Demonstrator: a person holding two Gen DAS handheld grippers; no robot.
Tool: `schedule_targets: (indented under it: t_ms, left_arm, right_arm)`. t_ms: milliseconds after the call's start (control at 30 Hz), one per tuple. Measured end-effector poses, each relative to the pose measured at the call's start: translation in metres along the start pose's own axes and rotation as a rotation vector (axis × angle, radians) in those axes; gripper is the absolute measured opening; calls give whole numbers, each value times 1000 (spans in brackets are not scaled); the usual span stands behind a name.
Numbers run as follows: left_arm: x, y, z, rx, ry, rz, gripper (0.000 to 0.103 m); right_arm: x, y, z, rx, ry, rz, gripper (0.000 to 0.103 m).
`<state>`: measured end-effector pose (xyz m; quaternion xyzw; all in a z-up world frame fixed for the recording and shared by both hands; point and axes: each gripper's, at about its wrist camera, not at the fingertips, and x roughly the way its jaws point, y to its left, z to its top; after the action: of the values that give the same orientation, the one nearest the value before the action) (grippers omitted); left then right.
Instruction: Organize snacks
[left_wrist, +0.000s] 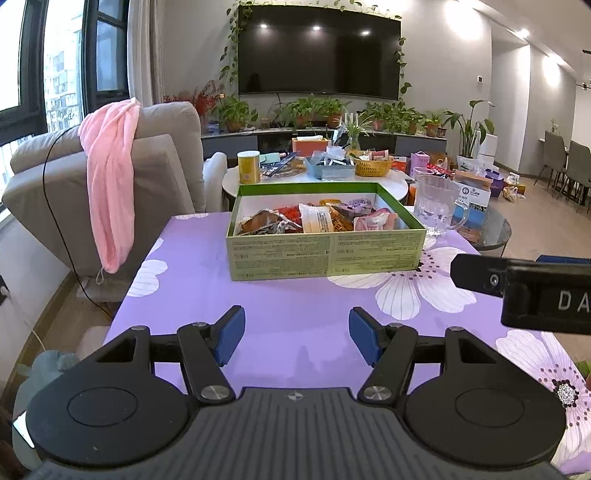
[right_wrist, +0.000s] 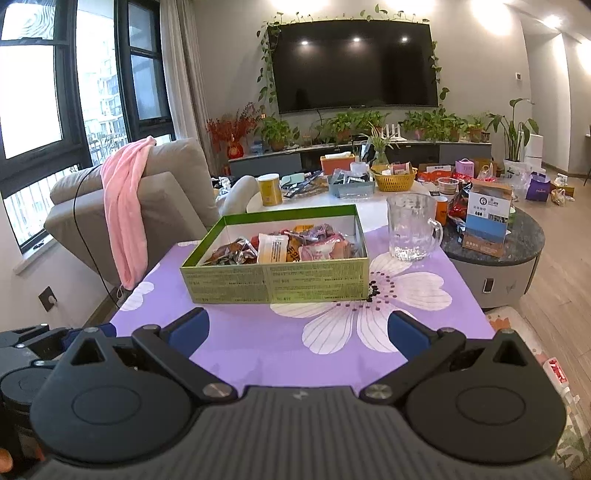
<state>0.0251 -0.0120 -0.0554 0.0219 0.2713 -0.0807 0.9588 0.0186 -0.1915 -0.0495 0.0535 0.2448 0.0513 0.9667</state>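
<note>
Snack packets (left_wrist: 321, 218) fill the green cardboard box (left_wrist: 325, 254) that sits toward the far edge of the tabletop, on the purple flowered tablecloth (left_wrist: 288, 295). We see the left gripper (left_wrist: 296, 338) over the near part of the cloth, its blue pads well apart with nothing between them. Our right gripper (right_wrist: 298, 330) hangs beside it, likewise spread wide in its own view and empty. Just right of the box, near the far right corner, stands a clear glass pitcher (right_wrist: 412, 229). A pink towel (left_wrist: 110, 184) drapes over the grey sofa (left_wrist: 155, 173) off the left edge.
</note>
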Motion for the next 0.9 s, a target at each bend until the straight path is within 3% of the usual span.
schedule_targets:
  t_ms: [267,667,900]
  left_arm:
    - [9,3,-6,-24,46,-4,59]
    - [10,2,-6,18,-12,39,59]
    - [13,4,-4,11,-2,43,59]
  right_arm:
    - [6,4,-5,-21,26,-5,48]
    - [13,7,-3,-21,46,-7,48]
    - [17,9,-3,-22,52,-3,48]
